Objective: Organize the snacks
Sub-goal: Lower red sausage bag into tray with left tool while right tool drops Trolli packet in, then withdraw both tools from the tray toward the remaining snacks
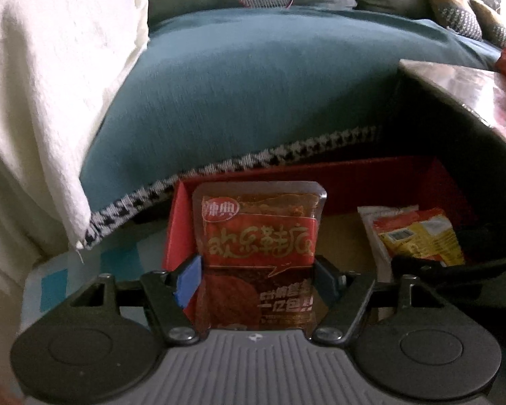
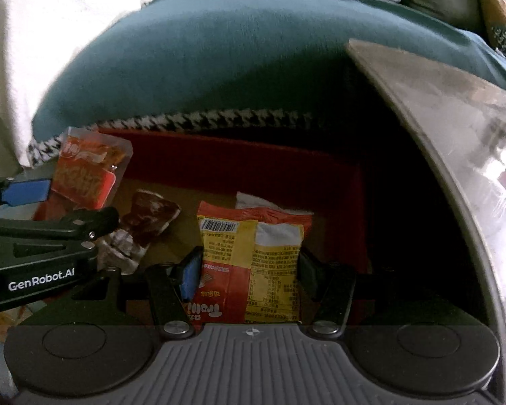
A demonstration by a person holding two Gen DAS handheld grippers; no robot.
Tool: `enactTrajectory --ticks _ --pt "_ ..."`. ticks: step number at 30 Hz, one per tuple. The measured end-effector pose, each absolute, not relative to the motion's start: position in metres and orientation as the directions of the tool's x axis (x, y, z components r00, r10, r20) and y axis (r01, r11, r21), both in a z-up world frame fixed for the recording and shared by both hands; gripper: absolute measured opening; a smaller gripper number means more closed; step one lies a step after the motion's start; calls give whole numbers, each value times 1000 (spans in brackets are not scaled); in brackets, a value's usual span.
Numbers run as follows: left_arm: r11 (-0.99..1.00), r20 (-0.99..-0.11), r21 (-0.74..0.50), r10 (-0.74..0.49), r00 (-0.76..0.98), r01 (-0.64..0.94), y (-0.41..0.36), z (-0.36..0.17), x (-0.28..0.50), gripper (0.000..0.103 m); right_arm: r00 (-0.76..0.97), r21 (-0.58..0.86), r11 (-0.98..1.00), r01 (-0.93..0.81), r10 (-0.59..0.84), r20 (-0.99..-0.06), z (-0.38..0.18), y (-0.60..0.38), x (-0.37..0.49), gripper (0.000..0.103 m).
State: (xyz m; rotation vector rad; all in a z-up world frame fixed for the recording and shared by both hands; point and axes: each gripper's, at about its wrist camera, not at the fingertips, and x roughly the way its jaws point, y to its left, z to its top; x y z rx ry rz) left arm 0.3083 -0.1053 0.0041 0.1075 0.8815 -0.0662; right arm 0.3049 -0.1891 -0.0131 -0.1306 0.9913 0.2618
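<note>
While we look through the left wrist view, our left claw (image 1: 256, 270) grips the red snack pouch (image 1: 258, 233) above the red box (image 1: 354, 182). Through the right wrist view, our right claw (image 2: 248, 271) holds the yellow packet (image 2: 253, 263) over that box; next we release both inside.

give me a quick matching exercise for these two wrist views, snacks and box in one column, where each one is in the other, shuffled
Things:
1. red spicy snack pouch
2. yellow and red snack bag
3. dark brown wrapped snack
4. red box

Places:
A. lying loose on the box floor, in neither gripper
B. between the fingers of the right gripper
C. on the floor, beside the teal sofa cushion
D. between the fingers of the left gripper

Pairs: 1-D, 2-B, 3-A, 4-C
</note>
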Motion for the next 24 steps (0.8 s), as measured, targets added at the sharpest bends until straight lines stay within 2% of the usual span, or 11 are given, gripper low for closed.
enactTrajectory --ticks 5,11,24 --pt "990 -764 99 11 646 101 -106 6 305 68 506 0 962 -274 144 -850 -19 -189 302 73" --pt "991 -760 100 15 650 93 -102 11 302 69 519 10 964 -264 151 -841 -14 -195 300 73" --pt "996 -796 52 -1 606 70 -62 26 255 71 527 23 951 -307 190 -828 8 -188 273 84"
